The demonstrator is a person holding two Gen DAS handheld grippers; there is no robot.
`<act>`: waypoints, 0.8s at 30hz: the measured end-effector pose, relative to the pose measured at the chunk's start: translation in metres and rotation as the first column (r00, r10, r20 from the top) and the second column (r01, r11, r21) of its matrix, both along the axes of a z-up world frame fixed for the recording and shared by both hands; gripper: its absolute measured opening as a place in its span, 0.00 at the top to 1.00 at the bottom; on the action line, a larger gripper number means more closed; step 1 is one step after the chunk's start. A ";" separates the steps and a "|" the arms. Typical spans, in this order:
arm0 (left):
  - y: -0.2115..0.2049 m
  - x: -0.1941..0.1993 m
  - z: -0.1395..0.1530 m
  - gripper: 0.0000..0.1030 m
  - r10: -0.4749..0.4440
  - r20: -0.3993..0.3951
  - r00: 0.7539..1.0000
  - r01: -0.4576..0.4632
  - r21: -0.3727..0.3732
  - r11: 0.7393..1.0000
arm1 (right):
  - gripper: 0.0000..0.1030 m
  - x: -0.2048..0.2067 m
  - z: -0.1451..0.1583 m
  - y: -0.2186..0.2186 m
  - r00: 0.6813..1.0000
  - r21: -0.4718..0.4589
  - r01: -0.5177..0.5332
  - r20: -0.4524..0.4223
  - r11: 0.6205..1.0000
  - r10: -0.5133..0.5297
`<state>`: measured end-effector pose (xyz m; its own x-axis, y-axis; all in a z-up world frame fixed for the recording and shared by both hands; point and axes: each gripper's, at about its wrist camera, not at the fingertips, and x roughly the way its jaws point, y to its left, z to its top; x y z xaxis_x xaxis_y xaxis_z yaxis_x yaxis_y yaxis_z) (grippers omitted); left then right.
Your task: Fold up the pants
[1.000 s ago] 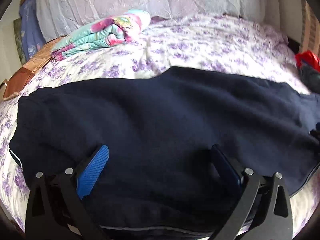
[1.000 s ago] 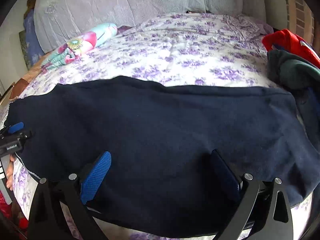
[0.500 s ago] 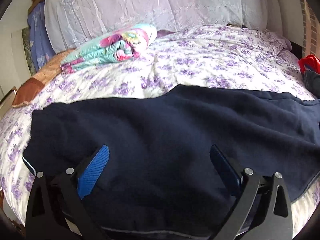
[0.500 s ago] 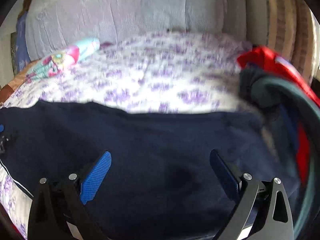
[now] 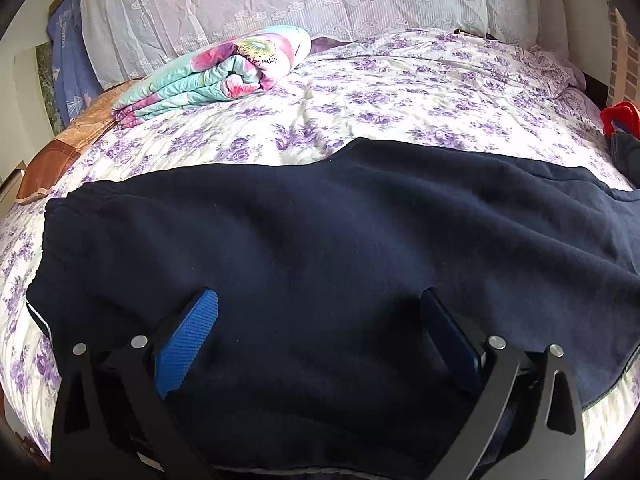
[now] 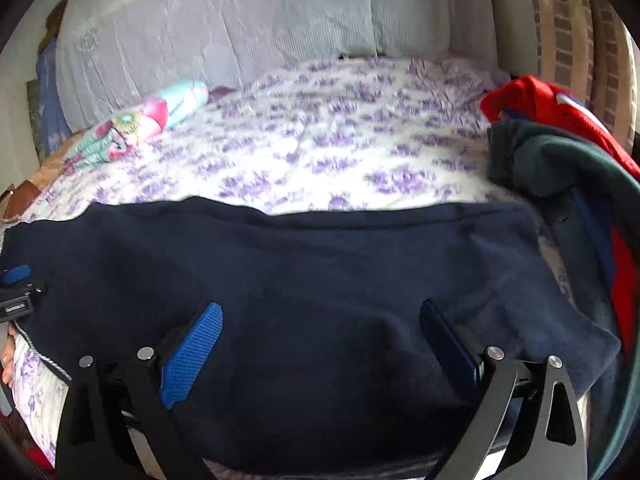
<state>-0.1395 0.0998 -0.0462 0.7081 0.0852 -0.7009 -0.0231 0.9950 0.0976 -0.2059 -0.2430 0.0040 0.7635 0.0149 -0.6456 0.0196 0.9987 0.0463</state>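
Navy fleece pants (image 5: pixel 340 248) flat on bed, soft, floppy, prob light; left gripper (image 5: pixel 316 308) & right gripper (image 6: pixel 320 320) both spread wide, empty; grab near edge corners

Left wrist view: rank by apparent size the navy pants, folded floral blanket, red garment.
1. navy pants, fills most of the frame, nearest the camera
2. folded floral blanket
3. red garment, cut off by the edge, true size unclear

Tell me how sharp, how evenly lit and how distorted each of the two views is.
Left wrist view: sharp, in bright daylight, the navy pants nearly featureless in the dark, the floral bedspread bulging from fisheye curvature. Right wrist view: soft with motion blur, the bedspread's purple print smeared, the red garment fuzzy-edged, corners vignetted black.
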 end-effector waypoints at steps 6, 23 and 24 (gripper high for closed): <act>0.000 -0.001 0.000 0.04 0.000 -0.003 1.000 0.000 0.000 1.000 | 0.03 0.004 -0.009 0.032 0.987 -0.084 -0.138 -0.093 0.987 0.130; 0.009 -0.006 0.002 0.05 -0.015 0.004 1.000 0.015 -0.030 0.999 | 0.03 0.014 -0.015 0.024 0.989 -0.069 -0.048 -0.143 0.996 0.038; 0.008 -0.007 0.003 0.04 -0.016 0.007 1.000 0.016 -0.020 1.000 | 0.03 0.012 -0.014 0.022 0.990 -0.056 -0.048 -0.135 0.997 0.040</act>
<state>-0.1461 0.1079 -0.0434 0.7140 0.0597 -0.6976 -0.0078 0.9970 0.0773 -0.1936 -0.2213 -0.0105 0.6701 0.0056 -0.7423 -0.0224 0.9997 -0.0126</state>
